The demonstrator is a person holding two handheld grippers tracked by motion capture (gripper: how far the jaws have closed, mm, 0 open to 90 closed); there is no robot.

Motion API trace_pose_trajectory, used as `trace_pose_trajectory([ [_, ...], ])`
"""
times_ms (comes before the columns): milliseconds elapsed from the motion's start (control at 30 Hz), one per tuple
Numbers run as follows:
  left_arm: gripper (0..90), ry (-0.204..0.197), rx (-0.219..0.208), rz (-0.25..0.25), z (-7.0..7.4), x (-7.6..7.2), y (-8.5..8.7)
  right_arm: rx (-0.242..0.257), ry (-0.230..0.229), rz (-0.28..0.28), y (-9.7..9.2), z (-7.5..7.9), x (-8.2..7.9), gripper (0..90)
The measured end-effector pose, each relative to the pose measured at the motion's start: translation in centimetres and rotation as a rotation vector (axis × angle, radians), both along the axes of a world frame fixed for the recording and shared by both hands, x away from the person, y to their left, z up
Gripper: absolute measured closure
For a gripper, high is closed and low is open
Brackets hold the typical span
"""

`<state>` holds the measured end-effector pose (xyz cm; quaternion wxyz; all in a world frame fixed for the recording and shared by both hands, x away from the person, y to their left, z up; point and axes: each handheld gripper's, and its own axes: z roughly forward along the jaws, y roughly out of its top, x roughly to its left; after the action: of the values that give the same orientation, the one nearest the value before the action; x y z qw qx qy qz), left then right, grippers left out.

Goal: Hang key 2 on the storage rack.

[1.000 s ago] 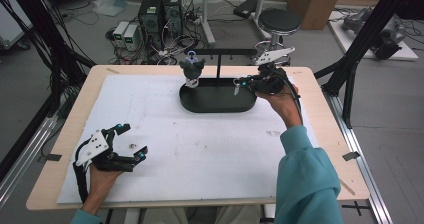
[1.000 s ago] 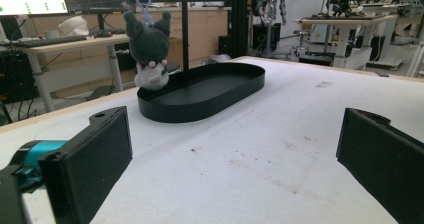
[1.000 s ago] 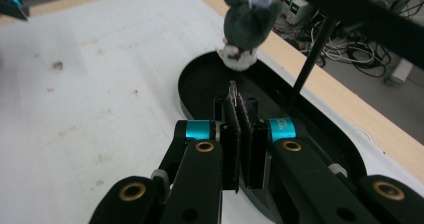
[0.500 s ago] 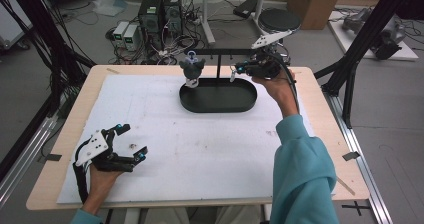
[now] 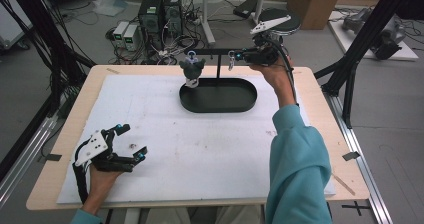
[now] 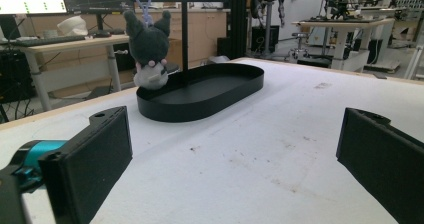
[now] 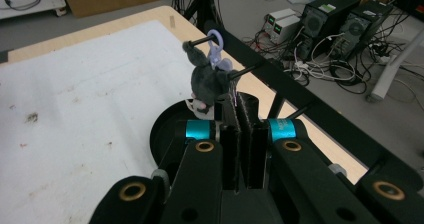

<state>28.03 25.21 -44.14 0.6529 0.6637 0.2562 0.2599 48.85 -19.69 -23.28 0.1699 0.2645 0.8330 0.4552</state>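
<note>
Rising beside the stand's crossbar (image 5: 220,50) since before, the right gripper (image 5: 235,57) keeps fingers shut on a small keyring; left gripper (image 5: 131,143) gapes empty.

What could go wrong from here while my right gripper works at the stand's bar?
1. The right gripper pinches the small hanging piece only at its tips, so the piece may slip and drop toward the black tray.
2. It is close to the bar; a bump could shake the plush toy off its peg.
3. The left gripper rests open far away and cannot steady the stand.
</note>
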Motion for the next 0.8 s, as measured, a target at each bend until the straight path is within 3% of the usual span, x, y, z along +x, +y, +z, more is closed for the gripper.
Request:
trace_pose_trajectory([
  [233,1.7,0.001,0.006,0.004,-0.3,-0.1,0.1,-0.031,0.020,-0.006,0.5,0.0,1.3,89.0],
  [400,1.7,-0.002,0.005,0.002,-0.4,-0.1,0.1,-0.055,0.042,-0.013,0.6,-0.8,2.2,88.9],
  [800,1.7,-0.003,0.005,0.002,-1.0,-0.3,-0.1,-0.100,0.068,-0.027,1.4,-2.0,3.1,88.9],
])
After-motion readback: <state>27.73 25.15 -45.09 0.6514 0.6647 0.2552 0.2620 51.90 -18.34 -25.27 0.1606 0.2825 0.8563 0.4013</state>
